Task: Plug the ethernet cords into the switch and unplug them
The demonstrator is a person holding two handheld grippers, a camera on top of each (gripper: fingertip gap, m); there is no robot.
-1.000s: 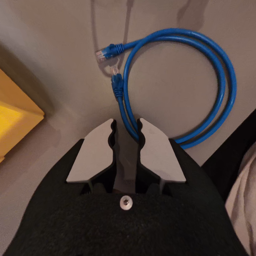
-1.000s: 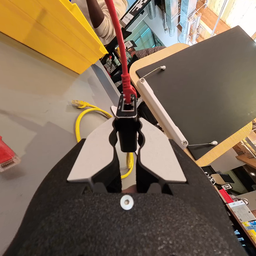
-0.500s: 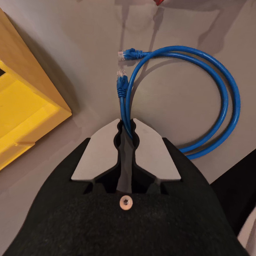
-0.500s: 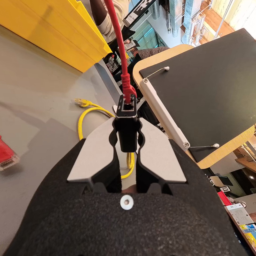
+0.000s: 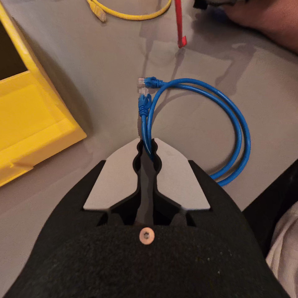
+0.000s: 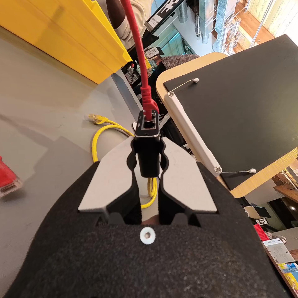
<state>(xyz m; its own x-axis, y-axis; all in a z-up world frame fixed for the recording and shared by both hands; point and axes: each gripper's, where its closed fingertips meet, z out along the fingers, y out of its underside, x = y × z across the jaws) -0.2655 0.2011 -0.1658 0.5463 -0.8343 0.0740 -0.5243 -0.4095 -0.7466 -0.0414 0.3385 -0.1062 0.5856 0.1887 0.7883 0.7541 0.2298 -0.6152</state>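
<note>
My left gripper (image 5: 147, 143) is shut on the blue ethernet cord (image 5: 238, 122), a little behind one plug (image 5: 143, 103); the rest of the cord lies coiled on the grey table with its other plug (image 5: 149, 81) nearby. My right gripper (image 6: 147, 141) is shut on a small black switch (image 6: 147, 145) and holds it above the table. A red cord (image 6: 138, 53) is plugged into the switch's far port; the near port (image 6: 148, 125) is empty. The red cord's loose end (image 6: 8, 182) lies at the left, and shows in the left wrist view (image 5: 181, 24).
A yellow cord (image 6: 103, 129) lies coiled on the table under the switch, also at the top of the left wrist view (image 5: 129, 14). Yellow bins (image 5: 24, 112) (image 6: 64, 32) stand at the left. A black-topped table (image 6: 241, 104) is at the right. A person's arm (image 5: 266, 24) shows far right. My right fingertips sit around 25 cm from my left ones.
My left gripper has closed on the blue cord and drawn back from the table, bringing the yellow and red cords into view. The right gripper holds the switch almost still.
</note>
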